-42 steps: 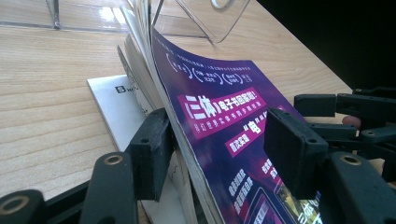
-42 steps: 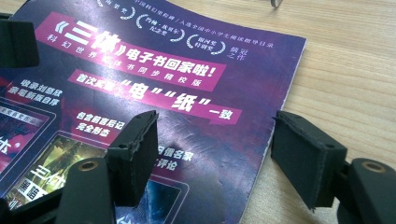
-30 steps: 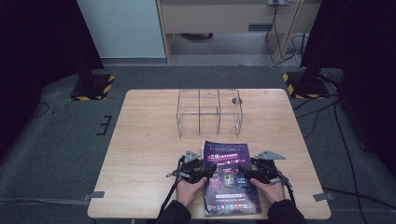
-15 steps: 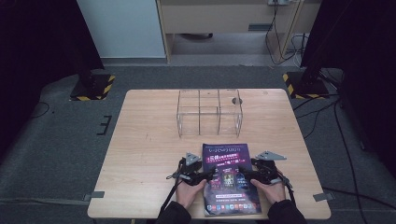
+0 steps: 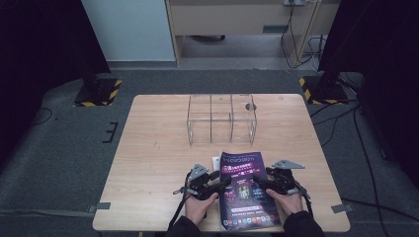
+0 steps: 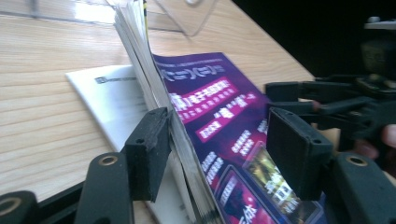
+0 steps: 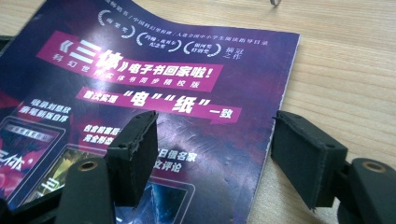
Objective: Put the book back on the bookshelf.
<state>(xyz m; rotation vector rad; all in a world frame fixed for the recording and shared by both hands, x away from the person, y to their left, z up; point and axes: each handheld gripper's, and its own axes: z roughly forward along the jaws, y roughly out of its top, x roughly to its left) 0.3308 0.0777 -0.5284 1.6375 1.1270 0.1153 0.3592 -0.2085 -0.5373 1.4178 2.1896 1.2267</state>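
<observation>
Both grippers, left (image 5: 223, 181) and right (image 5: 260, 185), flank purple magazine (image 5: 244, 190) edges on table (image 5: 148, 148); fingers apart.

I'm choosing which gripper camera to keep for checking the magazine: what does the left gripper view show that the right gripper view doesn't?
Left gripper view: the magazine's page edges fanned and lifted between open jaws, a white booklet beneath it, the clear acrylic organizer behind, and the right gripper across the cover.

Right gripper view: the cover's spine-side edge lying between its open jaws, the cover print sharp enough to read.

Both: the purple cover and the wooden table.
</observation>
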